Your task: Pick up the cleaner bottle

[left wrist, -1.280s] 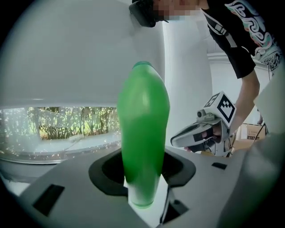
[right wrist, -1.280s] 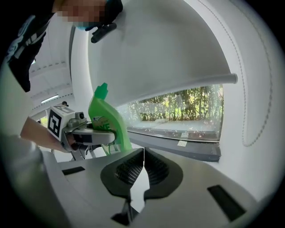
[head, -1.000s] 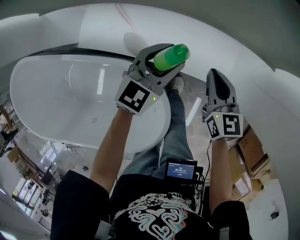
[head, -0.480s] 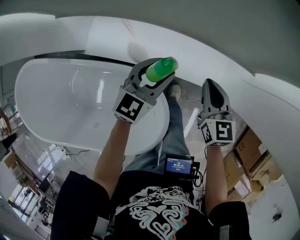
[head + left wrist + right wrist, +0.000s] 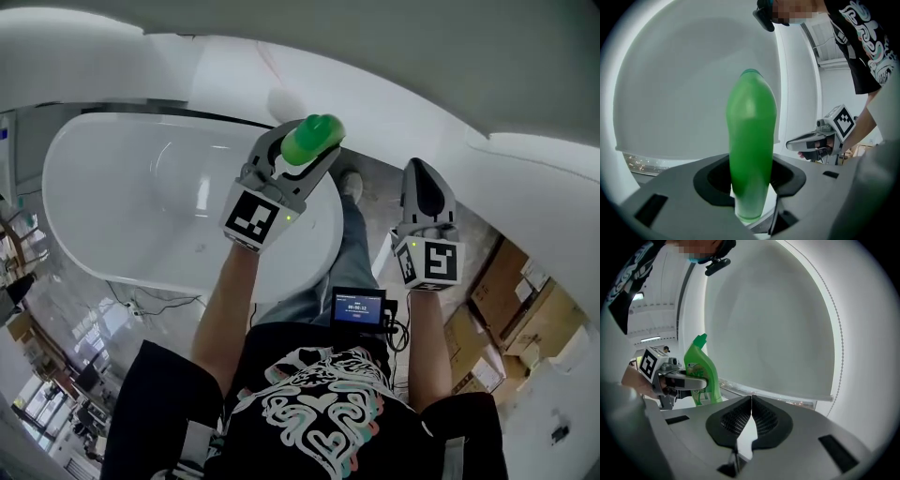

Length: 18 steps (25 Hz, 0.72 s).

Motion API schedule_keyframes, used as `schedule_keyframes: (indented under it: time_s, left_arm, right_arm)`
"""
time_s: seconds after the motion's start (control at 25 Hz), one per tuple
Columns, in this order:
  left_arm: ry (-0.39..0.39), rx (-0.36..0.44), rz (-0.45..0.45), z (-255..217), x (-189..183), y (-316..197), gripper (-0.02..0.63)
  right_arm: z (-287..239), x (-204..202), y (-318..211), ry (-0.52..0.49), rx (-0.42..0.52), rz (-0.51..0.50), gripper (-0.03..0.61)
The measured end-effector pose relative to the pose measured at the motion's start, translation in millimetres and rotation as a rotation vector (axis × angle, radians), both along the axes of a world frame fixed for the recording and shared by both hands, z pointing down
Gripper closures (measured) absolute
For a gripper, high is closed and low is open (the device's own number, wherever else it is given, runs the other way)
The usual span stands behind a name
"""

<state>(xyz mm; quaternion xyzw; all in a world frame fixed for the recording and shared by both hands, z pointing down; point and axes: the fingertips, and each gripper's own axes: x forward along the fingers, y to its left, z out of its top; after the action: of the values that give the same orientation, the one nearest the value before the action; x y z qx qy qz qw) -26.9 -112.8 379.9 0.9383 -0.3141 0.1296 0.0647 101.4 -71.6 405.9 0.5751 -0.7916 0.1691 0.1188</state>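
Note:
The green cleaner bottle (image 5: 319, 127) is held in the air, my left gripper (image 5: 307, 142) shut on its body. In the left gripper view the bottle (image 5: 751, 140) stands upright between the dark pads (image 5: 787, 176), cap end away from the camera. From the right gripper view the bottle (image 5: 702, 373) shows at the left, its label facing me, with the left gripper (image 5: 686, 379) clamped round it. My right gripper (image 5: 424, 171) hangs to the right of the bottle, apart from it. Its ribbed pads (image 5: 764, 420) meet with nothing between them.
A large white oval basin (image 5: 141, 187) lies below and left of the hands. Cardboard boxes (image 5: 511, 309) stand on the floor at the right. A small screen (image 5: 358, 307) sits at the person's waist. A white roller blind (image 5: 773, 324) with a bead chain (image 5: 836, 343) fills the background.
Both hands have risen together, and the bottle has gone up with the left gripper. In the head view they have drifted slightly left. Neither grip has changed.

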Motion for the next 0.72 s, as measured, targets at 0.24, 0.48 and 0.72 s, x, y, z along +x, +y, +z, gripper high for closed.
schedule_keyframes:
  time_s: [0.24,0.48,0.72]
  left_arm:
    - [0.047,0.005,-0.038,-46.1,-9.1,20.9,0.414]
    - [0.053,0.014,-0.043,-84.6,-17.5,46.7,0.414]
    - [0.071,0.031,-0.057,-118.7,-22.5,62.4,0.414]
  right_arm:
    - [-41.7,-2.2,22.0,0.026,0.036,0.028,0.552]
    - [-81.6,-4.7,49.0,0.026,0.069,0.061,0.552]
    - [-117.7,-3.8,67.6,0.028,0.107,0.093,0.552]
